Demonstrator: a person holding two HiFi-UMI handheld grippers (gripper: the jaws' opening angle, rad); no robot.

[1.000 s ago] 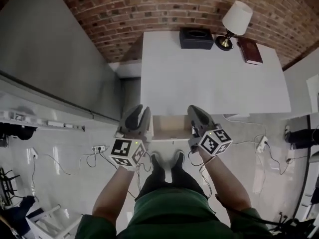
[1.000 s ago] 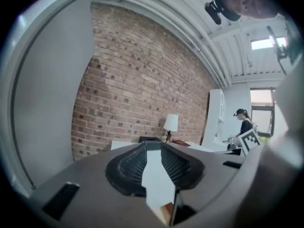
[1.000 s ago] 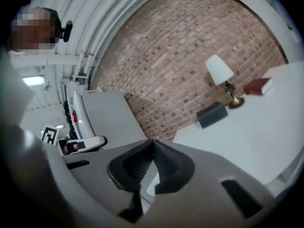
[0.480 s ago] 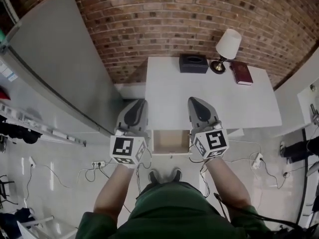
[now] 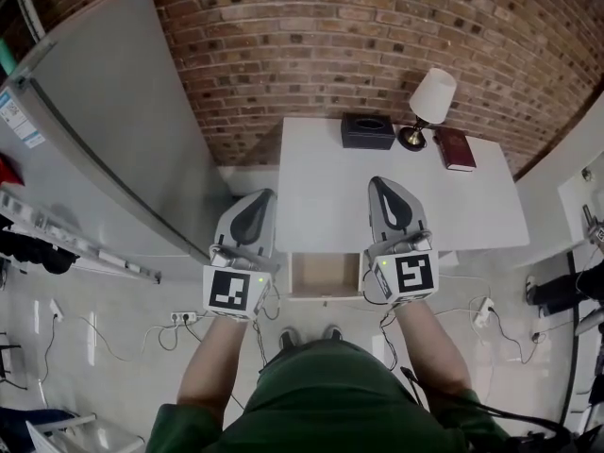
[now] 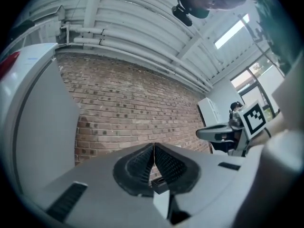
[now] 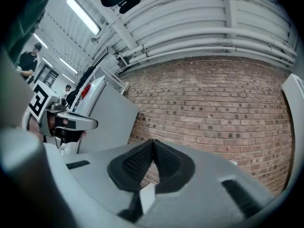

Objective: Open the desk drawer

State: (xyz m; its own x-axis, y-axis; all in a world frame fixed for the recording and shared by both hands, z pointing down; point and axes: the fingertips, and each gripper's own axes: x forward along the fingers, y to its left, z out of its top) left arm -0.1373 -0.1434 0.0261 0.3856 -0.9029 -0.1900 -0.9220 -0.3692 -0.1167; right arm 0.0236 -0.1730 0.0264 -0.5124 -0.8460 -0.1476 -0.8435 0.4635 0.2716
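Note:
In the head view the white desk (image 5: 406,206) stands against the brick wall. Its wooden drawer (image 5: 326,274) is pulled out under the front edge, and its inside looks bare. My left gripper (image 5: 258,204) hovers level at the desk's left front corner. Its jaws have just been closing and are now shut with nothing between them; the left gripper view shows the pads (image 6: 142,163) pressed together. My right gripper (image 5: 385,189) is held level over the desk's front, also shut and empty, its pads (image 7: 140,163) meeting. Neither gripper touches the drawer.
At the back of the desk stand a black box (image 5: 368,130), a table lamp (image 5: 432,97) and a red book (image 5: 455,149). A large grey panel (image 5: 104,130) leans at the left. Cables and a power strip (image 5: 184,317) lie on the floor. The person's shoes (image 5: 307,334) are below the drawer.
Both grippers have risen from beside the open drawer to above the desk's front edge. The left jaws have closed. The right gripper has rolled so its marker faces up.

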